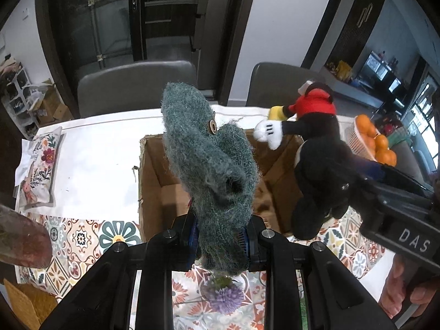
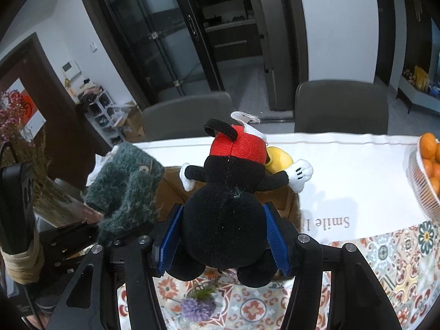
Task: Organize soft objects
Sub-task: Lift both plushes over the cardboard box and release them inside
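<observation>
My left gripper [image 1: 221, 240] is shut on a fuzzy grey-green knitted piece [image 1: 211, 162] with a wooden button, held up over an open cardboard box [image 1: 154, 176]. My right gripper [image 2: 224, 238] is shut on a black mouse plush [image 2: 228, 206] with red shorts, white gloves and yellow shoes, gripped by its head between the blue pads [image 2: 276, 239]. In the left wrist view the plush [image 1: 316, 165] hangs above the box's right side, with the right gripper's body behind it. The knitted piece [image 2: 126, 187] shows at the left of the right wrist view, where little of the box is visible.
The table carries a white runner [image 2: 352, 181] over a patterned cloth [image 1: 79, 239]. A basket of oranges [image 1: 374, 140] stands at the right, a floral pillow [image 1: 41, 170] at the left, a purple flower [image 1: 225, 297] near the front edge. Two grey chairs [image 1: 132, 88] stand behind.
</observation>
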Tool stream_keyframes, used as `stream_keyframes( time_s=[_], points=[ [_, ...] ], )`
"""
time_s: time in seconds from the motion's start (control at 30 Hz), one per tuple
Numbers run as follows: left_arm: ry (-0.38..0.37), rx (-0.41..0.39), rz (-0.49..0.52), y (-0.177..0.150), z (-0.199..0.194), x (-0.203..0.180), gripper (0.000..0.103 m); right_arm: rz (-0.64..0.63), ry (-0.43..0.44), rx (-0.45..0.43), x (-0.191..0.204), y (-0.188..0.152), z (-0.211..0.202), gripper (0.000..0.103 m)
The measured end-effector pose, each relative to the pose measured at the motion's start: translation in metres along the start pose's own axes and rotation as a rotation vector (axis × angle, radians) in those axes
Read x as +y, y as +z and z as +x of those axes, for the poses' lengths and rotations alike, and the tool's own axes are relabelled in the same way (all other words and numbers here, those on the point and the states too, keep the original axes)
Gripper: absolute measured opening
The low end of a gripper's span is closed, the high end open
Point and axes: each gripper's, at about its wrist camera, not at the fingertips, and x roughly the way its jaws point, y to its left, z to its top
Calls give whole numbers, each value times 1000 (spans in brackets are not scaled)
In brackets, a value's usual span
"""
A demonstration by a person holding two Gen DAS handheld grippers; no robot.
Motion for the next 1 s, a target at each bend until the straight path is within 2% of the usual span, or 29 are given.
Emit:
stream_keyframes(
  time_s=[0.13, 0.37, 0.47, 0.57, 0.6, 0.63, 1.0],
  points=[
    [6, 34, 29, 2, 19, -3, 25, 23, 26, 74, -5, 1, 29, 59],
    [38, 118, 104, -1, 51, -5, 26, 32, 9, 179, -12, -3, 70, 59],
    [58, 169, 149, -5, 66, -6, 29, 23, -5, 220, -15, -5, 80, 62],
    [80, 193, 151, -5, 70, -5, 52, -13, -33, 261, -9, -3, 90, 68],
    [86, 189, 146, -6, 69, -4, 62, -18, -43, 260, -8, -2, 90, 74],
    [91, 179, 140, -5, 67, -4, 65, -18, -60, 253, -7, -1, 89, 76],
    [129, 88, 76, -7, 22, -2, 66, -34, -165, 112, -3, 9, 38, 76]
  ],
)
